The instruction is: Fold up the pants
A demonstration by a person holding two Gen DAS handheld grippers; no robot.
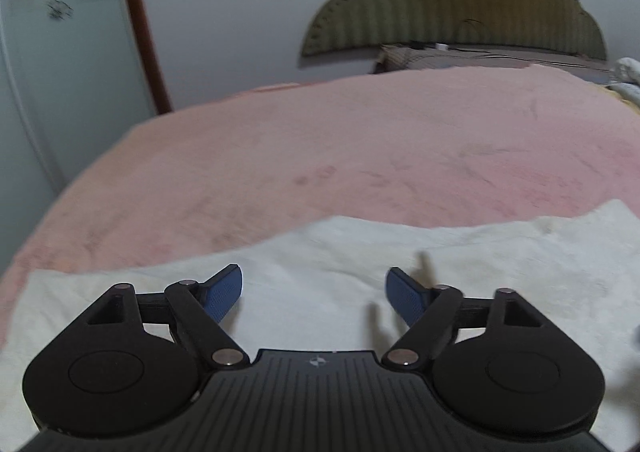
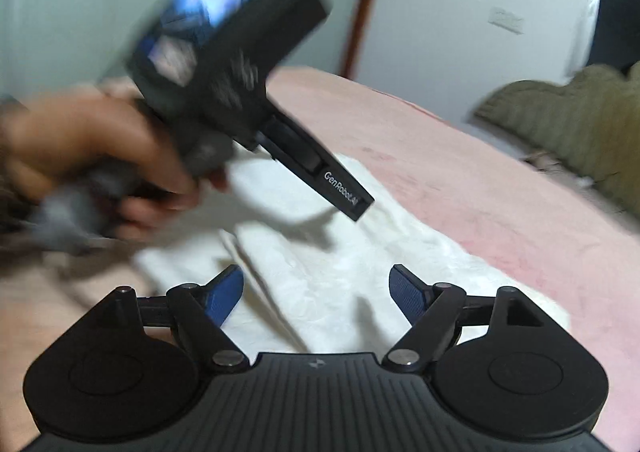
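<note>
Both grippers spread wide, left gripper (image 1: 314, 292), right gripper (image 2: 316, 292), above white pants (image 2: 320, 272) (pink blanket (image 1: 320, 139) beneath)

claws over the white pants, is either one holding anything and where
Nothing is held: the left claw and the right claw are both open above the white pants.
</note>
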